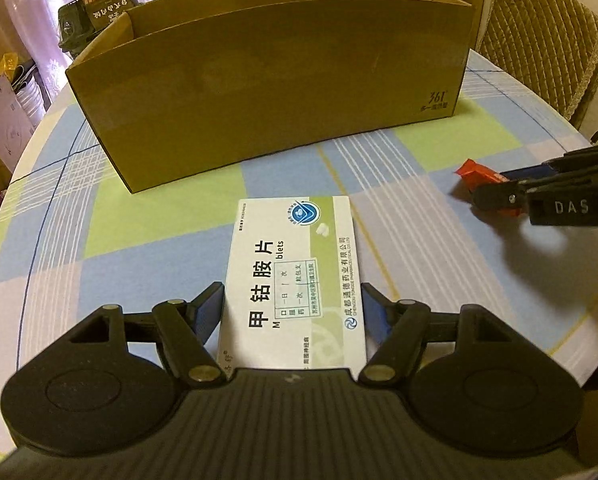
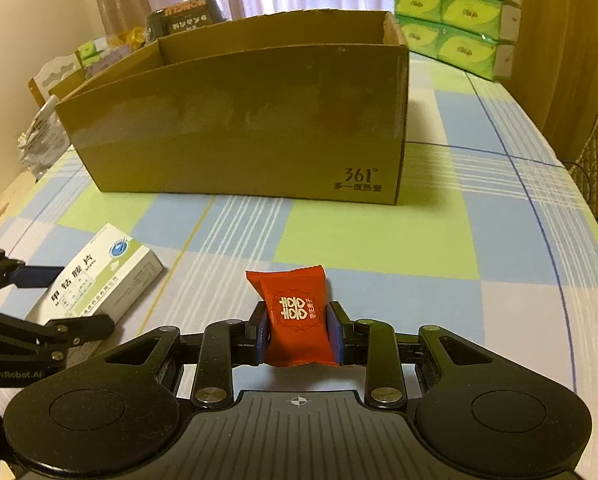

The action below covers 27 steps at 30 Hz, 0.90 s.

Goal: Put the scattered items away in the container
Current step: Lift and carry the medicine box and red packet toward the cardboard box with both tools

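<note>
A: How far were we with the tidying at this moment?

B: Not far, I think. The cardboard box (image 1: pixel 267 92) stood in the upper middle of both frames, on the checked worktop (image 1: pixel 159 220), and we could not see its bottom from our low views, so we cannot tell if anything lay inside. Two items were not yet in it.

A: Which items?

B: The medicine box (image 1: pixel 295 276) lay flat in the lower centre of the left wrist view, near the front wall of the cardboard box but apart from it. It was white and green with black Chinese print, a thin rigid carton. Our left gripper (image 1: pixel 293 312) had its fingers (image 1: pixel 209 308) wide open on both sides of the carton; whether they touched it we could not say, and it did not look squeezed.

A: And the right side?

B: Our right gripper (image 2: pixel 299 336) had its fingers (image 2: pixel 261 336) closed on the red candy packet (image 2: pixel 295 316), in the lower centre of the right wrist view. The packet was a small soft pillow wrapper, glossy red with a white double-happiness sign, and it was a little pinched at the sides.

A: So what was left?

B: We judged that both items had to be carried over the front wall and dropped in.
</note>
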Each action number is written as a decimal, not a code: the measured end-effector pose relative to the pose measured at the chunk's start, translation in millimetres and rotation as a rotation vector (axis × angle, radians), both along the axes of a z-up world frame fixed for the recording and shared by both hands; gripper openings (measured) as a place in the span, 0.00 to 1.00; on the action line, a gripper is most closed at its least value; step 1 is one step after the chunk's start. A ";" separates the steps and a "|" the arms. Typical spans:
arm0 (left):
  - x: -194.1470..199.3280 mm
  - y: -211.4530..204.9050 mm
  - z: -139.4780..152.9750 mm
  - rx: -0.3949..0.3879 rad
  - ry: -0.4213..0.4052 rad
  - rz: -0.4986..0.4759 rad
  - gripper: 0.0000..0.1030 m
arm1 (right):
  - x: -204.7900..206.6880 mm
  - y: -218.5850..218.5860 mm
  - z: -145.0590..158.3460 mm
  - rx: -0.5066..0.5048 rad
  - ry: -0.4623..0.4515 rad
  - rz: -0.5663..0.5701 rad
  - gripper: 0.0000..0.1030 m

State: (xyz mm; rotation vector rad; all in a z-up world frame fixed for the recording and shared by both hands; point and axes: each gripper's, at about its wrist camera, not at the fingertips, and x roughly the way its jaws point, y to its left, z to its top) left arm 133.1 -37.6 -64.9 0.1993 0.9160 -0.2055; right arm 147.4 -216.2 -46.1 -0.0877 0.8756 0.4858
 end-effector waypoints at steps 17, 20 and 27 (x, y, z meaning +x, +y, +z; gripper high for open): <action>1.7 -0.6 -0.4 -0.008 0.006 0.005 0.65 | -6.3 10.4 -7.5 -0.039 -0.037 0.042 0.61; 1.5 -0.8 -0.4 -0.008 0.008 0.007 0.65 | -8.3 12.8 -8.0 -0.070 -0.053 0.047 0.57; 1.2 -1.8 0.7 -0.006 0.011 0.015 0.65 | -11.7 16.1 -5.7 -0.116 -0.073 0.071 0.32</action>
